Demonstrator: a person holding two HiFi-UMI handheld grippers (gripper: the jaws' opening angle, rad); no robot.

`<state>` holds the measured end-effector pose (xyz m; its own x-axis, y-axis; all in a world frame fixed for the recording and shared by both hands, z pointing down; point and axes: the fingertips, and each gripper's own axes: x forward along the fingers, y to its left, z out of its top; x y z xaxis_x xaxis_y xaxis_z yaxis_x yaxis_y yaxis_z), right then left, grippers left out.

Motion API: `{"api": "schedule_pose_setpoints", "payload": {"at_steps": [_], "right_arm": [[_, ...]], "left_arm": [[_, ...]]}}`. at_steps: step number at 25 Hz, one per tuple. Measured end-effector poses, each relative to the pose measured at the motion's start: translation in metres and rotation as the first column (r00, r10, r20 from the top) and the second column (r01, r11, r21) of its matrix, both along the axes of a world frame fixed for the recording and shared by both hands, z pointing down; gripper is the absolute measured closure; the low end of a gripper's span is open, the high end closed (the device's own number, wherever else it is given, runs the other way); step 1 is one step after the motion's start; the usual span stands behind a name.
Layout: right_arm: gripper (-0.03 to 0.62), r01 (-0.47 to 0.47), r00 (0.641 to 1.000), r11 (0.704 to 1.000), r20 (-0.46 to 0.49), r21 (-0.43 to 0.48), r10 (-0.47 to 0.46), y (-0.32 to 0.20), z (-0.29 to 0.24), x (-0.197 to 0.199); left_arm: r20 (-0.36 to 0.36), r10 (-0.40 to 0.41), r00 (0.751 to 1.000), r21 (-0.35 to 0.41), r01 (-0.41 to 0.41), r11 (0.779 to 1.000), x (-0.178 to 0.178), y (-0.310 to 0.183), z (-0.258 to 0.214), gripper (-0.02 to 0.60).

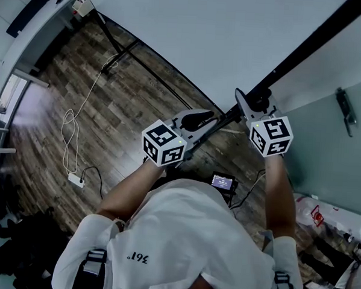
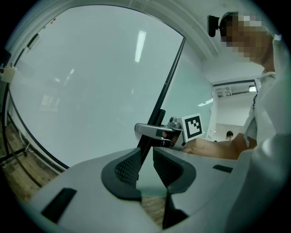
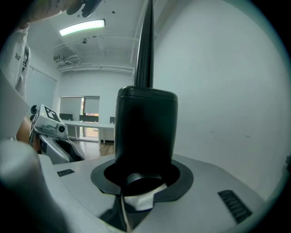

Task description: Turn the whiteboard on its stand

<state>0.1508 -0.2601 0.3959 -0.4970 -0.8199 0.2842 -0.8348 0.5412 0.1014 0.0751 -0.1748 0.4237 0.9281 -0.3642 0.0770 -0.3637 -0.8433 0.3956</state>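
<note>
In the head view, the whiteboard (image 1: 222, 34) stood upright over a wooden floor (image 1: 56, 98), filling the upper part of the picture. Its black frame bar (image 1: 312, 45) ran down from the top right toward the person's hands. The left gripper (image 1: 211, 119) met the lower end of that bar. The right gripper (image 1: 255, 104) sat just beside it, on a black cylindrical knob (image 1: 263, 92) on the bar. A white cable (image 1: 69, 129) trailed across the floor to a power strip (image 1: 76, 179), well apart from the board.

In the left gripper view, the jaws stood narrow, pinching the frame bar (image 2: 166, 86), which ran down between the ribbed pads (image 2: 126, 166). The board's white face (image 2: 91, 82) spread to the left of the bar. The right gripper (image 2: 154, 132) showed just beyond, against the bar.

In the right gripper view, the jaws were spread wide around the knob (image 3: 145, 127) and clamped on it. The bar (image 3: 144, 45) rose straight above the knob, and the board's face (image 3: 218, 91) lay to the right.
</note>
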Motion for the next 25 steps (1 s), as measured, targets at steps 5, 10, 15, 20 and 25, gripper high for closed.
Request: {"api": "schedule_pose_setpoints", "payload": {"at_steps": [5, 10, 15, 20, 25], "right_arm": [[0.434, 0.001, 1.000, 1.000, 0.003, 0.001, -0.001, -0.012, 0.002, -0.005], [0.434, 0.002, 1.000, 1.000, 0.007, 0.001, -0.002, -0.022, 0.004, -0.008], [0.434, -0.002, 1.000, 1.000, 0.014, -0.003, 0.002, -0.031, 0.004, -0.011], [0.434, 0.002, 1.000, 1.000, 0.013, -0.001, -0.001, -0.038, 0.003, -0.020], [0.434, 0.001, 1.000, 1.000, 0.013, 0.001, -0.001, -0.042, 0.003, -0.025]], "left_arm": [[0.007, -0.009, 1.000, 0.002, 0.009, 1.000, -0.003, -0.003, 0.001, 0.508], [0.012, -0.023, 1.000, -0.002, 0.023, 1.000, -0.009, -0.005, 0.005, 0.508], [0.013, -0.029, 1.000, -0.001, 0.029, 1.000, -0.014, -0.008, 0.004, 0.508], [0.014, -0.031, 0.999, -0.005, 0.031, 1.000, -0.015, -0.009, 0.004, 0.508], [0.017, -0.040, 0.999, -0.010, 0.040, 0.999, -0.019, -0.007, 0.007, 0.508]]}}
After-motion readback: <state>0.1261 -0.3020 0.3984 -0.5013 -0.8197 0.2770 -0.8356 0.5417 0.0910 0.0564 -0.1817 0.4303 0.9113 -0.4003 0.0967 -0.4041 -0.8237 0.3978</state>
